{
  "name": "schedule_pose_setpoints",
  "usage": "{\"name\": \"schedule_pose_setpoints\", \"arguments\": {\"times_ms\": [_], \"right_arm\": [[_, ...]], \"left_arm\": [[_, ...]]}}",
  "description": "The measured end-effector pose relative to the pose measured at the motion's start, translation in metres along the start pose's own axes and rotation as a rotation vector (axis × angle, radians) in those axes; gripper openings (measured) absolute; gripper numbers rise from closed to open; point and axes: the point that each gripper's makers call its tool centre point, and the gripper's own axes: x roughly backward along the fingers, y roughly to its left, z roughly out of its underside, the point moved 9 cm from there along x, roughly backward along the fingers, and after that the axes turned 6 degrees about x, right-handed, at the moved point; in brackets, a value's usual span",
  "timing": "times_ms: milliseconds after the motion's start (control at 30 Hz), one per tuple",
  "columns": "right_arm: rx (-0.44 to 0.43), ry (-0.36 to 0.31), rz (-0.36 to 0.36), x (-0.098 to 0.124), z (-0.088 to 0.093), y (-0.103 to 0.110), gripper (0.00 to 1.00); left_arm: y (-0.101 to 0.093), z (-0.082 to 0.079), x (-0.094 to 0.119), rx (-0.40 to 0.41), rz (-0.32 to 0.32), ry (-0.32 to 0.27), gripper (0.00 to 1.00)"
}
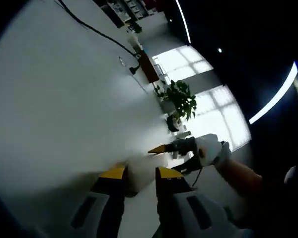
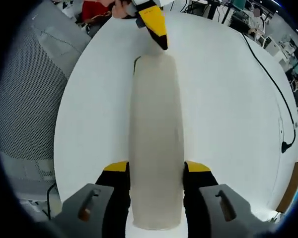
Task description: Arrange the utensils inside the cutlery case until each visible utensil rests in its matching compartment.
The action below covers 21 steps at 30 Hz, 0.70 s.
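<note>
A long beige cutlery case (image 2: 156,134) lies lengthwise on the white table (image 2: 223,99), closed, its contents hidden. My right gripper (image 2: 156,168) straddles its near end, with both yellow-tipped jaws pressed against its sides. At the far end, my left gripper (image 2: 154,25) comes in from the top, its tip on the case. In the left gripper view, the left gripper (image 1: 140,174) has a pale end of the case (image 1: 139,178) between its jaws. The right gripper (image 1: 161,148) comes in from the right, held by a gloved hand (image 1: 211,148).
A black cable (image 2: 275,94) runs along the right side of the table to a plug. A grey mesh chair (image 2: 30,99) stands off the table's left edge. A potted plant (image 1: 181,101) and bright windows (image 1: 218,114) lie beyond the table.
</note>
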Motion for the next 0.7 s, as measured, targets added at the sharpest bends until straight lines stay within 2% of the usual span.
{"name": "schedule_pose_setpoints", "arguments": {"times_ms": [167,200,233,433,633,700], "right_arm": [[0.036,0.015,0.000,-0.002,-0.001,0.000,0.40],[0.045,0.018,0.000,-0.002,-0.001,0.000,0.40],[0.054,0.019,0.004,-0.002,-0.001,-0.001,0.40],[0.092,0.036,0.019,-0.001,-0.006,-0.002,0.40],[0.115,0.044,0.019,-0.001,-0.007,-0.001,0.40],[0.119,0.047,0.013,-0.002,-0.009,-0.001,0.40]], "left_arm": [[0.003,0.012,0.001,0.066,0.008,0.040,0.25],[0.000,0.013,-0.001,0.125,0.056,0.032,0.26],[0.000,0.014,-0.002,0.153,0.071,0.035,0.26],[0.003,0.013,0.000,0.113,0.027,0.011,0.26],[0.007,0.017,0.003,0.140,0.009,0.020,0.28],[0.009,0.019,0.000,0.171,0.023,0.023,0.29]]}}
